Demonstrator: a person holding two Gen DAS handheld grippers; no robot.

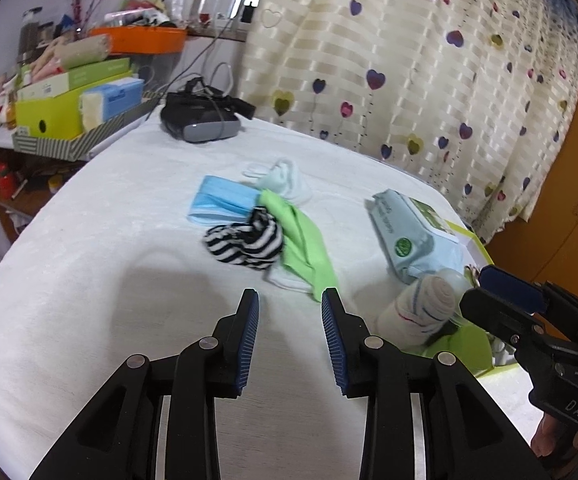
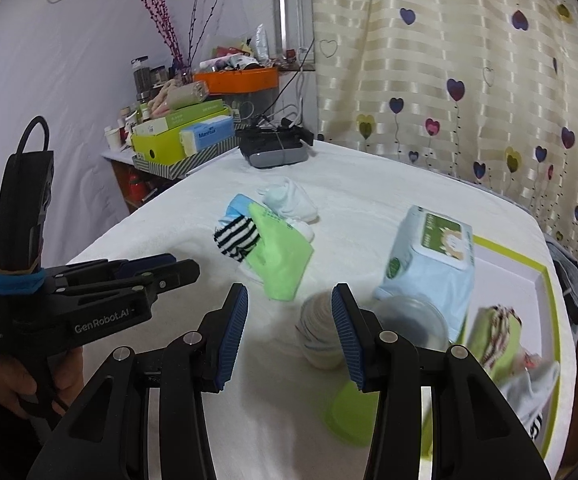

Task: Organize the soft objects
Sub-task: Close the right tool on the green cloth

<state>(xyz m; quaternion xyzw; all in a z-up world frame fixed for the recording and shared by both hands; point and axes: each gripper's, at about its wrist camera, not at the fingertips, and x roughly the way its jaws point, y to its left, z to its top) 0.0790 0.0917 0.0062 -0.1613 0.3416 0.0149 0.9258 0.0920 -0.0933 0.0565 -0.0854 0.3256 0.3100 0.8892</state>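
Holding both claws over the white-covered surface [image 1: 89, 280], we see the left claw [image 1: 290, 332] spread wide with nothing between its blue ribbed pads, hovering just short of the pile of soft things. The right claw [image 2: 289, 328] is likewise released and holds nothing; a rolled white sock [image 2: 319, 336] with thin blue and red stripes stands just beyond its right finger, partly hidden by it.

The pile sits near the middle of the surface: a black-and-white striped sock [image 1: 245, 242], bunched into a loose knot, lies on the edge of a blue face mask [image 1: 219, 200] and against a light green cloth [image 1: 305, 244] that drapes toward us. Behind them rests a crumpled white sock [image 1: 289, 182].

To the right, a pale blue wipes pack [image 2: 429, 264] leans at the rim of a white tray with a lime-green border [image 2: 545, 280]. Inside that tray we make out a green patterned cloth [image 2: 493, 336] and a grey sock [image 2: 529, 392]. A round green lid [image 2: 349, 412] lies flat near the right claw.
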